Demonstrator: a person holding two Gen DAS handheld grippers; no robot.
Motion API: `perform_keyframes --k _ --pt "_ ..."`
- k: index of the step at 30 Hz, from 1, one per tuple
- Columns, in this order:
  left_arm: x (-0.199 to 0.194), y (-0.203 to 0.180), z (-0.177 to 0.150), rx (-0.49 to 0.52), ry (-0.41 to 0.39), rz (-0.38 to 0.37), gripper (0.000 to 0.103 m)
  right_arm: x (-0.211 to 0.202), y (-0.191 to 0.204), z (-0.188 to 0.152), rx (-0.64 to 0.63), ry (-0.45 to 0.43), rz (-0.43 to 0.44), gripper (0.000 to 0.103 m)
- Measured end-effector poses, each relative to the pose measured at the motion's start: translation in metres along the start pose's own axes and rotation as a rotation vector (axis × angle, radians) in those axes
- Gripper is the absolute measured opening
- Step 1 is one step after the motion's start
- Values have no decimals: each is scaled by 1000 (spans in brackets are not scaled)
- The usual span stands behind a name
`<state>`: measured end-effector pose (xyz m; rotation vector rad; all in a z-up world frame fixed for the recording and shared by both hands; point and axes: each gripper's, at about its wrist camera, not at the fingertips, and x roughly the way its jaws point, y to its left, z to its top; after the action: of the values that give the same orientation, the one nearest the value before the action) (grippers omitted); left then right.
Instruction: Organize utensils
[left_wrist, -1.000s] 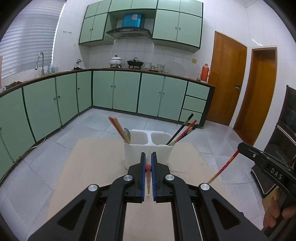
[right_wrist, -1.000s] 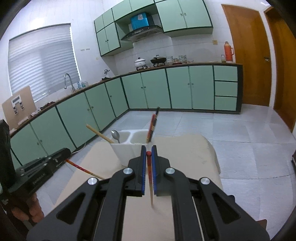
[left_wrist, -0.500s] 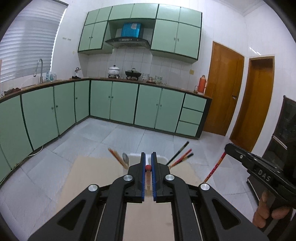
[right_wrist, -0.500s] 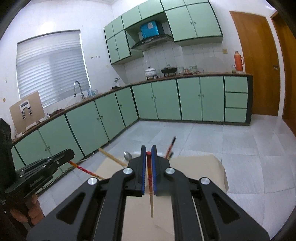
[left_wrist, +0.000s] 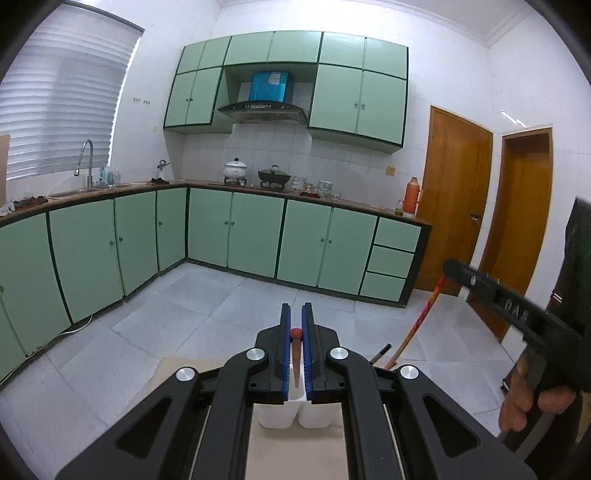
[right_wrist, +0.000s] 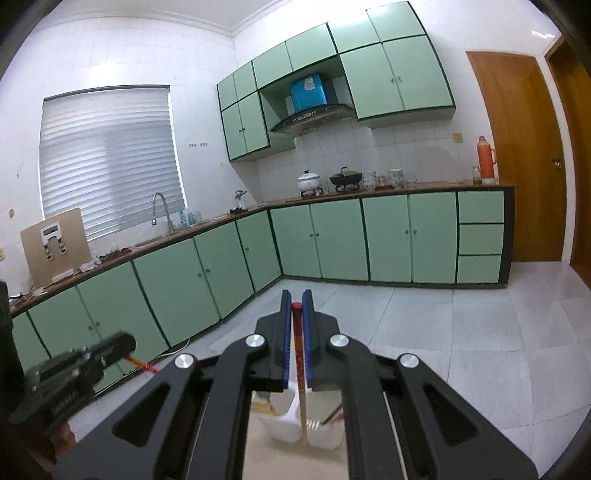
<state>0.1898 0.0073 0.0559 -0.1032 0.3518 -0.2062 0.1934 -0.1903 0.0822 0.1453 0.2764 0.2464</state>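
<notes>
My left gripper (left_wrist: 296, 308) is shut on a red-tipped wooden chopstick (left_wrist: 296, 354) that hangs down between its blue pads. My right gripper (right_wrist: 296, 295) is shut on a second red-topped chopstick (right_wrist: 301, 369) whose pale end points down at the white two-compartment holder (right_wrist: 286, 424). Both grippers are raised above the holder (left_wrist: 277, 417), which shows only between the finger arms. Dark chopsticks (right_wrist: 332, 415) lean in its right compartment. In the left wrist view the right gripper (left_wrist: 448, 267) is at the right, a hand (left_wrist: 528, 406) behind it. The left gripper (right_wrist: 123, 341) appears blurred at the left of the right wrist view.
The holder stands on a beige table (left_wrist: 295, 454) in a kitchen. Green base cabinets (left_wrist: 255, 236) line the far walls across a tiled floor (right_wrist: 461, 332). Wooden doors (left_wrist: 454, 206) and a dark appliance (left_wrist: 580, 258) are to the right.
Both grippers have risen with their chopsticks still clamped. The holder and table have dropped low in both views and are now mostly hidden behind the finger arms.
</notes>
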Motion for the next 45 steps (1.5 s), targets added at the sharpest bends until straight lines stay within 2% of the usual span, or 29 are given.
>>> perform_keyframes --k 8,15,21,25,29,35,37,38,40,43,45 --pt "49 9 -3 -12 58 14 6 50 -4 2 -30 2 -25 5" --pt "93 16 -22 -12 123 26 6 92 -7 -32 -50 87 -41 5" --pt "122 21 -39 -18 191 27 6 104 -8 -58 -50 150 -31 7" --pt "130 26 -48 -28 222 33 6 98 -9 -68 -42 162 -45 9" --pt "123 31 -48 -32 215 37 14 76 -15 -69 -4 121 -73 28" --pt "94 30 -42 -26 161 57 40 35 -23 -68 23 62 -108 51" --pt "81 30 -40 -19 139 71 51 21 -25 -70 32 45 -120 58" --pt "77 29 -39 -17 133 75 54 13 -26 -71 36 37 -127 63" --pt "66 29 -38 -10 118 86 64 1 -29 -74 38 30 -145 72" --pt "47 27 -41 12 98 113 73 -16 -32 -83 37 47 -163 83" --pt "41 26 -42 17 100 114 75 -26 -32 -90 42 59 -170 90"
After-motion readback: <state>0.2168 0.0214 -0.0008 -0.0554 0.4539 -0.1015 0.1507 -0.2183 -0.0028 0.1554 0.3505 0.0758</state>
